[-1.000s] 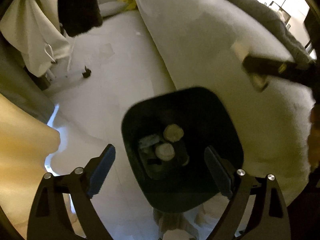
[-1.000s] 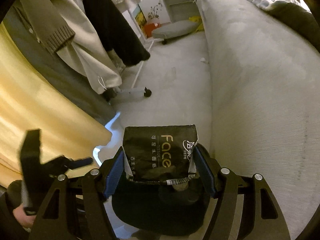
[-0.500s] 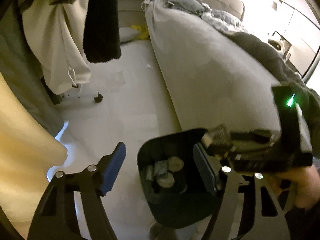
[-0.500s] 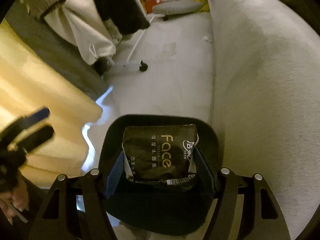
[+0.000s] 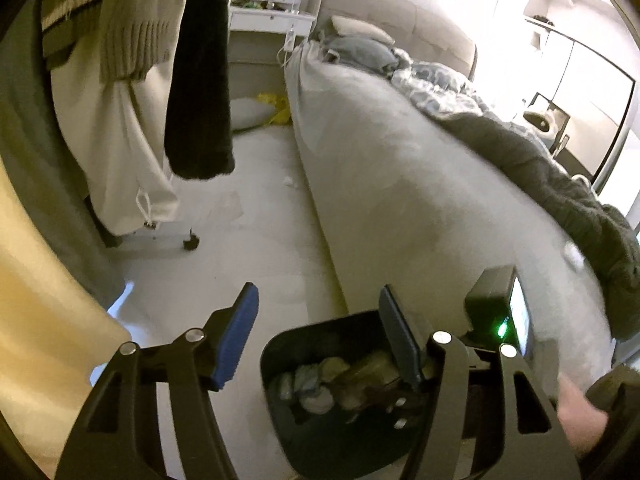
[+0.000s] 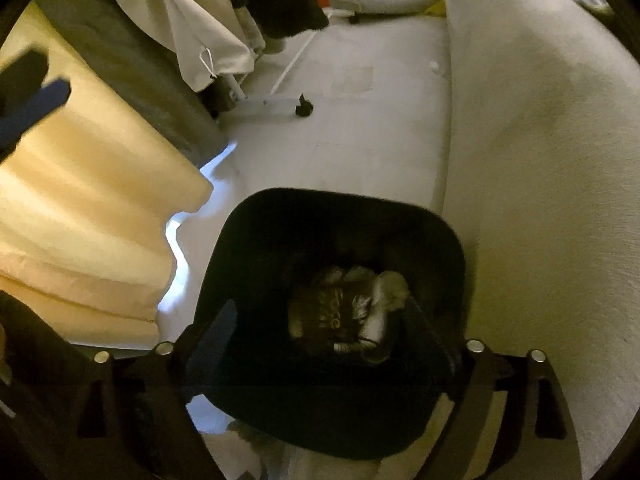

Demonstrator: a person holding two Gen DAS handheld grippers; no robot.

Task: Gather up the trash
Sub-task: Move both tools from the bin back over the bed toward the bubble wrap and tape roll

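A black bin [image 6: 340,200] stands on the pale floor beside the bed. Inside it lies a black tissue pack [image 6: 328,316] with gold lettering, on top of crumpled tissues [image 6: 390,284]. My right gripper [image 6: 326,336] hovers over the bin's mouth, its jaws opening wide with nothing between them. My left gripper [image 5: 320,332] is raised above the bin [image 5: 272,356]; its blue pads [image 5: 240,332] are closing on empty air. The right tool's black housing [image 5: 500,312] with a green light shows at the bin's right, held by a hand [image 5: 580,412].
The grey bed [image 5: 400,184] runs along the right. Clothes [image 5: 132,120] hang from a wheeled rack [image 5: 191,242] at left, beside a yellow curtain [image 6: 80,200]. A small white scrap [image 5: 289,181] lies on the floor by the bed, a cushion [image 5: 248,114] further back.
The tissue pack has left my right gripper's jaws and dropped into the bin; those jaws have spread. My left gripper has risen, tilted up toward the room, and narrowed.
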